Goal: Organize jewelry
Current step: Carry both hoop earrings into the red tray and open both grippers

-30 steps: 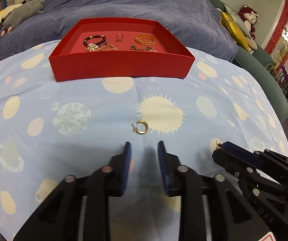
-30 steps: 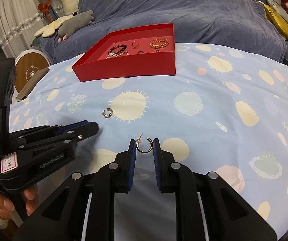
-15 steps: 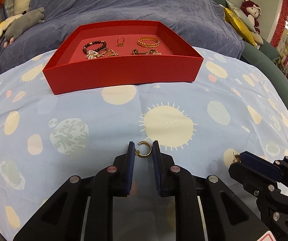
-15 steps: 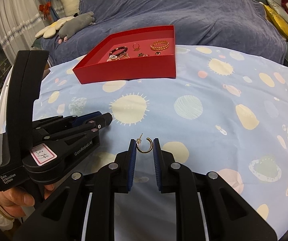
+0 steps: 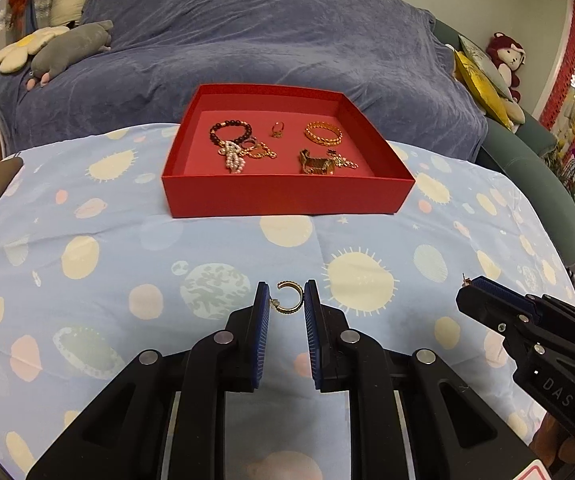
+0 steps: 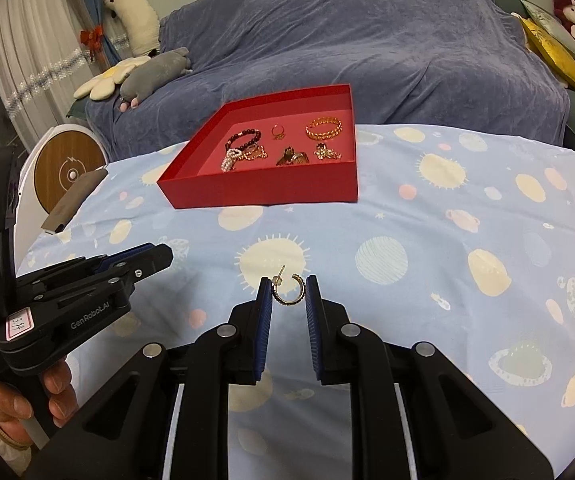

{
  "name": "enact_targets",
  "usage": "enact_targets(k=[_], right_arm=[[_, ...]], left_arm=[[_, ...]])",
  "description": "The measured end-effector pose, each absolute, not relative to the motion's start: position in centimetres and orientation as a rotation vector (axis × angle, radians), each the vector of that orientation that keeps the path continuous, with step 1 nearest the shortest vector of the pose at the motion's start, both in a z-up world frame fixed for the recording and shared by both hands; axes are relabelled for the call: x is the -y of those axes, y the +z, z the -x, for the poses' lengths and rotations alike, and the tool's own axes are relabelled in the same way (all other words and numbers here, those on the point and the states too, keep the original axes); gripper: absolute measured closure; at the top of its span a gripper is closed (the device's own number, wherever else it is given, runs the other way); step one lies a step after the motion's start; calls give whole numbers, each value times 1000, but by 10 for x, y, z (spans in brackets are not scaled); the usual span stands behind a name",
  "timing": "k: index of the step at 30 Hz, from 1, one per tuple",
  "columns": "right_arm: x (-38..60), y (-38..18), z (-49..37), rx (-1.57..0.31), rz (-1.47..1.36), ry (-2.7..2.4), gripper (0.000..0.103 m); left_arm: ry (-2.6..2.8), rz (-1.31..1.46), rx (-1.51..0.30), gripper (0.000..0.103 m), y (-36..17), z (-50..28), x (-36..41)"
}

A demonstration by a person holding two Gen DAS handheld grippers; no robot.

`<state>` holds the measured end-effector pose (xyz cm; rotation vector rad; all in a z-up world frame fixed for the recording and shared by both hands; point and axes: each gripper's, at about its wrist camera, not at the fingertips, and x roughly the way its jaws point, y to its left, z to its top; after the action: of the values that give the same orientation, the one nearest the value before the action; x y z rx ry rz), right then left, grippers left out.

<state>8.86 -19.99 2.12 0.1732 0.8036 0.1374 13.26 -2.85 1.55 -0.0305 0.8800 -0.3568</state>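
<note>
My left gripper point(image 5: 286, 300) is shut on a gold hoop earring point(image 5: 287, 298) and holds it above the blue patterned cloth. My right gripper point(image 6: 287, 292) is shut on a second gold hoop earring point(image 6: 288, 291), its post sticking up to the left. A red tray point(image 5: 287, 199) stands ahead at the far side of the cloth; it also shows in the right wrist view point(image 6: 263, 191). Inside lie a dark bead bracelet point(image 5: 231, 133), a gold chain bracelet point(image 5: 323, 133), a small ring point(image 5: 277, 129) and several other gold pieces. Each gripper shows in the other's view: the right point(image 5: 472, 289), the left point(image 6: 155, 258).
The blue cloth with sun and planet prints point(image 5: 127, 264) covers the table. A sofa under a purple-blue cover point(image 5: 267, 40) stands behind it, with plush toys point(image 5: 71, 46) at left and cushions point(image 5: 483, 80) at right. A round white and wood device point(image 6: 69, 170) stands at the table's left.
My left gripper closed on the earring that lay on the cloth and lifted it, backing away from the tray. The right gripper kept its earring and rose a little.
</note>
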Motion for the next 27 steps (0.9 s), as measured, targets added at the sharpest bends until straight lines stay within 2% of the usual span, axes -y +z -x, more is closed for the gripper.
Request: enact_targets(k=[8, 15, 27], right_arm=[[188, 42, -105, -749, -176, 148, 87], [188, 34, -110, -771, -189, 140, 87], [187, 49, -128, -765, -176, 155, 87]], left_arm=[[-327, 65, -850, 88, 32, -133, 3], [-304, 73, -847, 88, 35, -135, -10], [-302, 29, -826, 88, 49, -150, 5]])
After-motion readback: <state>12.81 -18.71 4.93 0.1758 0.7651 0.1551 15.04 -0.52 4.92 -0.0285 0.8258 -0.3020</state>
